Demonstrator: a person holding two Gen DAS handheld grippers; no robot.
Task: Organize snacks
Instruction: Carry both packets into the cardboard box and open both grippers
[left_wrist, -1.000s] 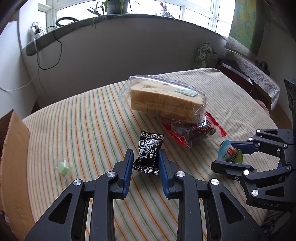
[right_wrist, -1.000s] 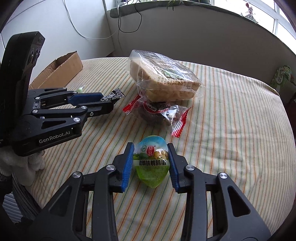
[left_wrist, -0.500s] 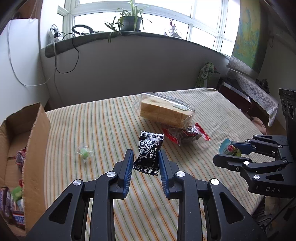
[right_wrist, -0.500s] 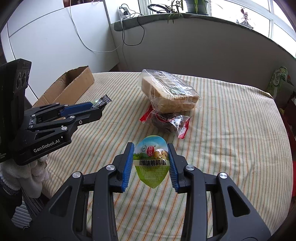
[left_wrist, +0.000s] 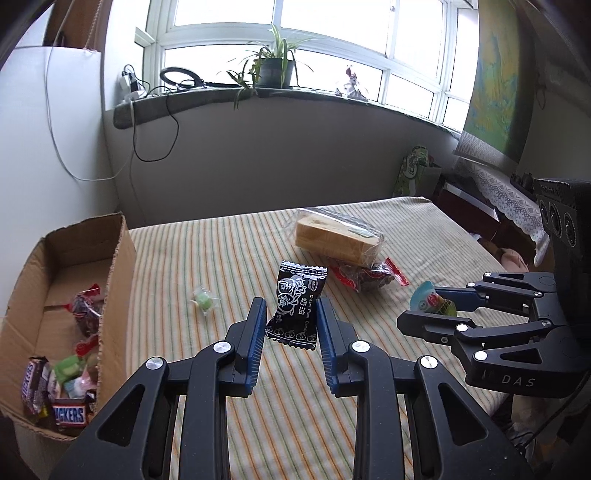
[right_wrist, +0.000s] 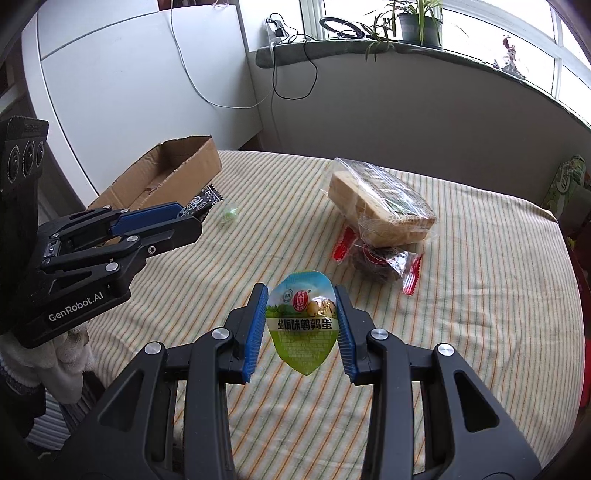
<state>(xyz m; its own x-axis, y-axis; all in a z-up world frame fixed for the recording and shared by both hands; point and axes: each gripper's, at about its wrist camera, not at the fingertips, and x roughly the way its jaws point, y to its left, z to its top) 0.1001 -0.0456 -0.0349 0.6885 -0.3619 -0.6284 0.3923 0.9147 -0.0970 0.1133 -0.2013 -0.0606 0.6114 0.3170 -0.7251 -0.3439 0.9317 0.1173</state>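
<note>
While both grippers hang above the striped tablecloth, each has a snack clamped between its blue pads: the left gripper pinches a black cream plum candy by its lower half, and the right gripper squeezes a green quail egg pack across its middle. The cardboard box, already holding Snickers bars and other sweets, sits at the table's left edge, and I would guess both snacks are bound for it. The candy's grip looks the shakier to me; the slick wrapper is caught low, so a quick swing toward the box could let it slide or twist free, and it might land short on the cloth. With the two grippers riding near each other, they could also knock together over the narrow box. The candy's long axis runs up and away from the fingers, its crimped top leaning slightly right. The egg pack stands upright too, rounded end up and pointed tip down toward the table. A bagged loaf of sliced bread, a red-edged packet tucked against it and a small green sweet wait on the cloth.
</note>
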